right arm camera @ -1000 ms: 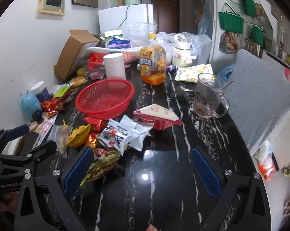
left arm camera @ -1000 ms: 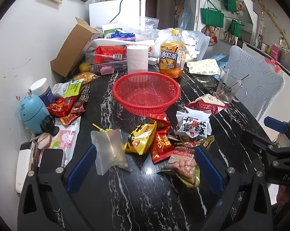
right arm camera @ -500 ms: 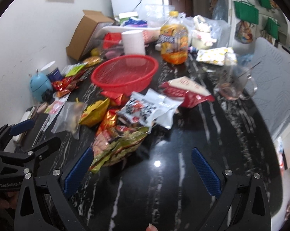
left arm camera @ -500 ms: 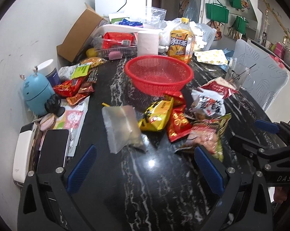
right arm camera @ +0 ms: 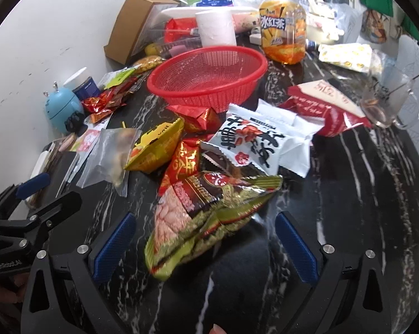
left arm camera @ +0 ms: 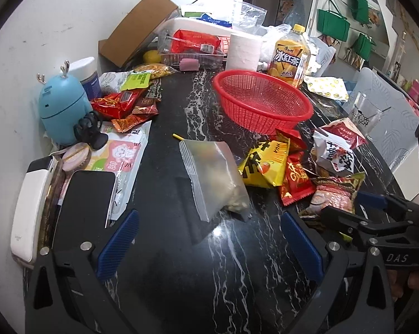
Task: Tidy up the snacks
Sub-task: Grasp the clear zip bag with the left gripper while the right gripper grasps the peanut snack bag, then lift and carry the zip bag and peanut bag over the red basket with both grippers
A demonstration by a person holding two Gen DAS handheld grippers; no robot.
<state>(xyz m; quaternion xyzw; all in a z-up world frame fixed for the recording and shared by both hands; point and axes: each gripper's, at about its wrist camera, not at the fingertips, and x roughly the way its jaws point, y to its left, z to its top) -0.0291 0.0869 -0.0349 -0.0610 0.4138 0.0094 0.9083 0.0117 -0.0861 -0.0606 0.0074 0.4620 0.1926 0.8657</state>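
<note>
black marble table (left arm camera: 181, 105) is carrying the whole spread, and a red mesh basket (right arm camera: 209, 75) is sitting near its middle with nothing visible inside. snack packets are lying in a loose heap just in front of the basket: a green-and-red peanut bag (right arm camera: 206, 217) is lying nearest the right gripper (right arm camera: 202, 246), a white packet with red and black print (right arm camera: 253, 144) is resting beyond it, a yellow chip bag (right arm camera: 156, 147) is leaning to its left, and a small red sachet (right arm camera: 184, 161) is wedged between them. a clear zip bag (left arm camera: 212, 175) is lying apart from the heap, just ahead of the left gripper (left arm camera: 209, 245).

the right gripper's jaws are standing wide and are closing a little, with the near end of the peanut bag lying between the blue pads (right arm camera: 112, 247) but not pressed by them. the left gripper's jaws are standing wide apart over bare table, gripping nothing, with the zip bag's lower edge lying just beyond its fingertips.

more red and green packets (left arm camera: 120, 103) are lying by the wall beside a blue round gadget (left arm camera: 62, 108). an orange drink bottle (right arm camera: 283, 27) and a paper roll (right arm camera: 216, 27) are standing behind the basket, and a glass mug (right arm camera: 387, 103) is standing to the right.
</note>
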